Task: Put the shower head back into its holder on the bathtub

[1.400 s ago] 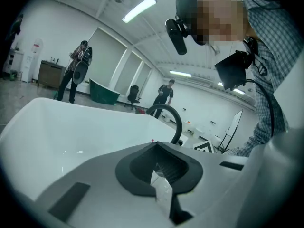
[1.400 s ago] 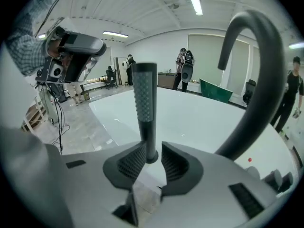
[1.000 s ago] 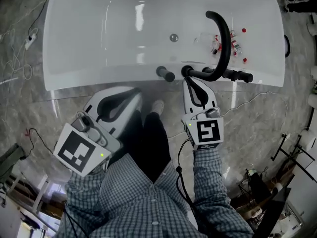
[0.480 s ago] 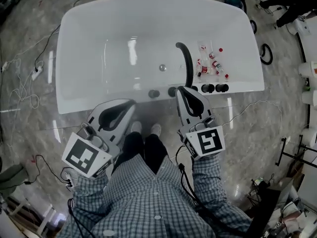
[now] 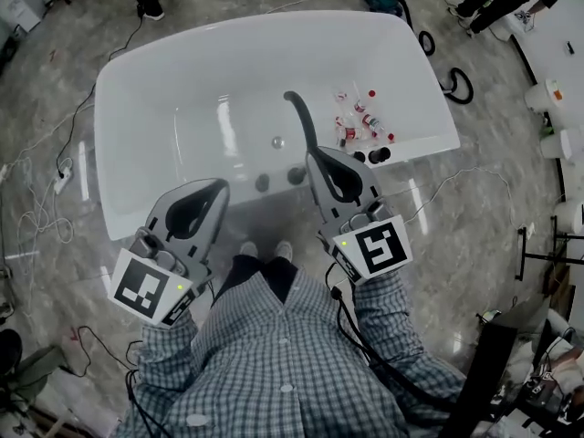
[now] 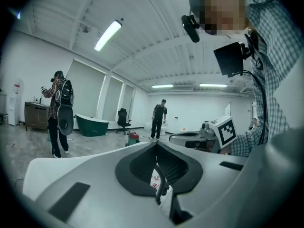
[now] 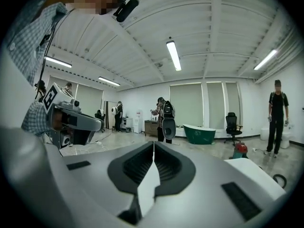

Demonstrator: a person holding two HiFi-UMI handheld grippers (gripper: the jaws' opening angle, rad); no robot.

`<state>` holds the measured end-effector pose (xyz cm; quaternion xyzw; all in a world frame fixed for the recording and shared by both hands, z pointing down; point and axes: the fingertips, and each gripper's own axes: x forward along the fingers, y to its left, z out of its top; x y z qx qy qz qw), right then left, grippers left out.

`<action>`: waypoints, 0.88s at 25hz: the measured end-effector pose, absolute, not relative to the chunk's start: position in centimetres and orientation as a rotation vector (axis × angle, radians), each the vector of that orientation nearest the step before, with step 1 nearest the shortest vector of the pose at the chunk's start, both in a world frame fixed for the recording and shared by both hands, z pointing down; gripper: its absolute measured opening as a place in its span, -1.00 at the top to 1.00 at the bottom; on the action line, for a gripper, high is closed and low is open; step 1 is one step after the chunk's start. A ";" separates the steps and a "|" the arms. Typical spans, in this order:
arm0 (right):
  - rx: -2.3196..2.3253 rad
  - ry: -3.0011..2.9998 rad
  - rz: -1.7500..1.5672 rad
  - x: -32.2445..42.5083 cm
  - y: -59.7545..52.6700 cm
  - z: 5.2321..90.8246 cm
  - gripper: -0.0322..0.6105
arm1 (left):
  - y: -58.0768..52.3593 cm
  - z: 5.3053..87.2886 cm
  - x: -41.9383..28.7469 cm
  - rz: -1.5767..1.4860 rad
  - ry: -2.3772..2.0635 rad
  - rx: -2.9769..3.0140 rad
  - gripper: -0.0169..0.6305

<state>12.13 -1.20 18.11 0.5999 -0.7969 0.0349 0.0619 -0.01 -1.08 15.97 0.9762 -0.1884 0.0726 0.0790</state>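
Note:
The white bathtub [image 5: 164, 108] lies below me with a black curved spout [image 5: 298, 117] and several dark knobs [image 5: 263, 182] on its near rim. I cannot tell the shower head from those fittings. My left gripper [image 5: 222, 184] hangs shut and empty above the floor in front of the rim. In its own view the left gripper [image 6: 156, 145] shows its tips meeting, with the spout [image 6: 161, 184] glimpsed through the slit below. My right gripper [image 5: 310, 151] is shut and empty over the rim near the spout's base. Its jaws [image 7: 153, 144] meet with nothing between them.
Several small red-capped bottles [image 5: 358, 121] lie inside the tub on the right. Cables [image 5: 41, 199] trail over the marble floor. People stand around the room [image 6: 58, 113], beside a green tub [image 7: 199, 133] and an office chair [image 7: 231, 125]. My shoes [image 5: 265, 249] are just short of the tub.
Both grippers have risen, and the tub now looks smaller and farther below. The jaws of both stay together and hold nothing.

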 end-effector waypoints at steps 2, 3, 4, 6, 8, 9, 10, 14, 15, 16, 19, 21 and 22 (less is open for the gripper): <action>1.826 -2.415 0.085 12.3 -0.9 17.4 0.83 | -0.9 15.5 0.2 0.211 -0.559 2.940 0.91; 1.832 -2.417 0.078 12.4 -0.8 17.1 0.83 | -0.8 15.3 0.3 0.208 -0.557 2.946 0.91; 1.838 -2.418 0.072 12.5 -0.7 16.9 0.84 | -0.7 15.2 0.4 0.206 -0.554 2.951 0.91; 1.848 -2.420 0.061 12.4 -0.7 16.4 0.84 | -0.6 14.9 0.4 0.200 -0.550 2.960 0.91; 1.851 -2.421 0.047 12.4 -0.5 16.0 0.84 | -0.4 14.7 0.3 0.190 -0.548 2.963 0.91; 1.852 -2.422 0.040 12.4 -0.4 15.8 0.84 | -0.2 14.7 0.4 0.184 -0.547 2.963 0.91; 1.853 -2.424 0.034 12.6 -0.2 15.5 0.84 | 0.0 14.6 0.6 0.180 -0.545 2.964 0.91; 1.860 -2.431 0.024 13.0 -0.2 14.6 0.84 | 0.0 14.1 1.3 0.168 -0.539 2.966 0.91; 1.861 -2.430 0.023 13.0 -0.3 14.5 0.84 | -0.2 14.0 1.4 0.164 -0.537 2.965 0.91; 1.862 -2.430 0.021 13.1 -0.5 14.4 0.84 | -0.4 13.9 1.6 0.160 -0.535 2.965 0.91; 1.861 -2.435 0.022 13.2 -0.8 14.1 0.84 | -0.7 13.6 1.8 0.155 -0.531 2.965 0.91; 1.854 -2.440 0.022 13.0 -1.0 14.1 0.84 | -0.8 13.6 1.7 0.156 -0.534 2.966 0.91; 1.850 -2.441 0.021 12.8 -1.1 14.1 0.84 | -0.8 13.7 1.7 0.157 -0.535 2.965 0.91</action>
